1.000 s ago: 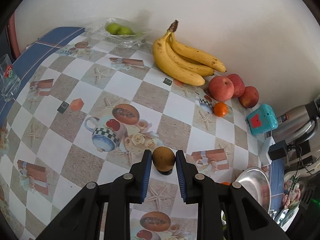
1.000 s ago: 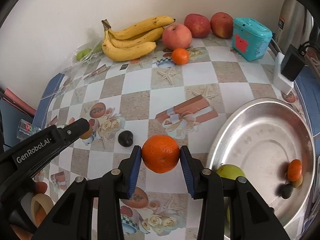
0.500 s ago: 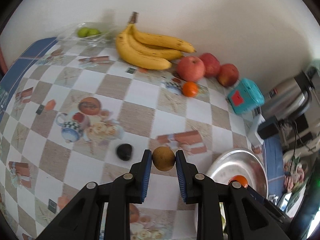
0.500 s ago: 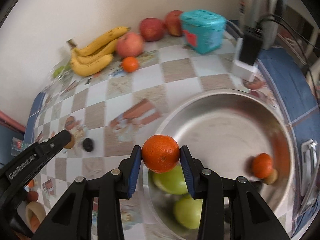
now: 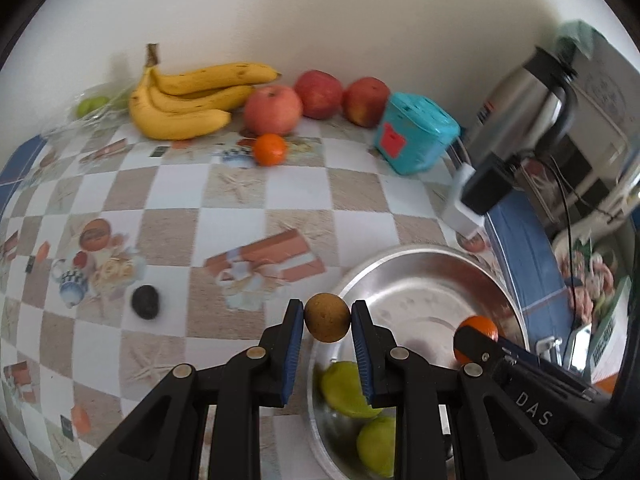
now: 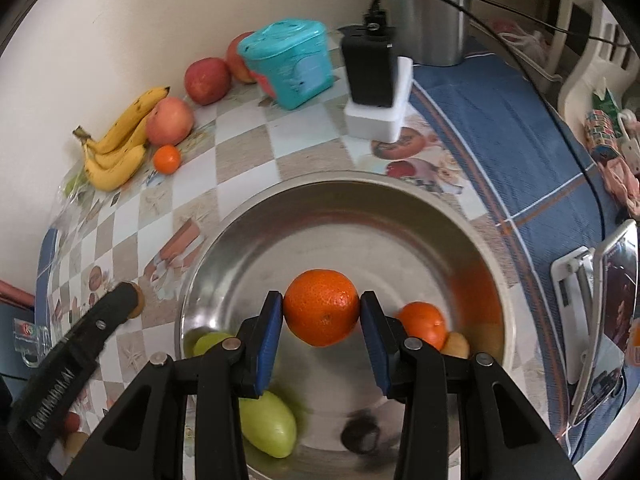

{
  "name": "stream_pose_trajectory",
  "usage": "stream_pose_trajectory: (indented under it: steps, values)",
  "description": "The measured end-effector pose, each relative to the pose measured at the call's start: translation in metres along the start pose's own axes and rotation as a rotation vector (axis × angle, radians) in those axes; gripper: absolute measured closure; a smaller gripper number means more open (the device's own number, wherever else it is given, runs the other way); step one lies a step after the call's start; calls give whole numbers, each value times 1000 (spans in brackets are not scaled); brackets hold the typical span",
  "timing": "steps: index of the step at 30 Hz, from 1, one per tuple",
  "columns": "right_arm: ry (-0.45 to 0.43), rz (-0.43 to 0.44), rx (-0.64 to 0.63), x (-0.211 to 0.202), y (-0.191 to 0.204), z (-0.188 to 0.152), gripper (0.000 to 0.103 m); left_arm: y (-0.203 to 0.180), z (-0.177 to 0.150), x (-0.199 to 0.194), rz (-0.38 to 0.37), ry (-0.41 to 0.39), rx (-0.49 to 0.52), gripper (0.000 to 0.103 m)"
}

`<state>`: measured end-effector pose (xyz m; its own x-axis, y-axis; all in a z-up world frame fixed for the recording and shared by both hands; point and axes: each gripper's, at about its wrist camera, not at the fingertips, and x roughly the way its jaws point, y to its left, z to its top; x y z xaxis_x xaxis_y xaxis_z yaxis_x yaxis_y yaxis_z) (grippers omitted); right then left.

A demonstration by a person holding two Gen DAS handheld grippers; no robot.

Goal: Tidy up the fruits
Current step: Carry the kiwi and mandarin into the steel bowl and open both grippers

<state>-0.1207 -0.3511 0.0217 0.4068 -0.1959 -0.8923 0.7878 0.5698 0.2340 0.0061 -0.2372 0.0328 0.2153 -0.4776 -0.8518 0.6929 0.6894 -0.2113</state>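
Much of the steel bowl (image 6: 420, 216) is cut off for us: in the left wrist view black gripper arms cover its near side, and the two green fruits (image 5: 348, 390) inside show only in part. In the right wrist view a dark blurred lump (image 6: 360, 434) on the bowl's floor is too smeared to name, and a small brown fruit (image 6: 456, 345) peeks out behind a second tangerine (image 6: 424, 322).

The left gripper (image 5: 327, 320) is clenched on a small round brown fruit (image 5: 327, 317), held over the bowl's near rim. The right gripper (image 6: 321, 314) grasps an orange (image 6: 321, 307) above the middle of the bowl (both pads pressed to its sides).

We see a checked tablecloth (image 5: 240, 188) printed with teacups and gift boxes. Along the pale wall lie bananas (image 5: 188, 100), three red apples (image 5: 274, 109), a loose tangerine (image 5: 270, 149) and a teal box (image 5: 416, 136). A dark fruit (image 5: 146, 301) sits alone on the cloth.
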Motion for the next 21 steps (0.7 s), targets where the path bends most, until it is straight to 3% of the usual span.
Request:
stream_pose_trajectory:
  steps: [15,19,21]
  values:
    - [52,-11,25,14,-8,-1,61,-16,-11,22,-1,27,47,74]
    - [59,-21,35,16,-10,-1,61,-13,-10,21,2,23,34,57]
    - [53,-25,40,15,-11,0,61,-10,-8,19,1,23,26,57]
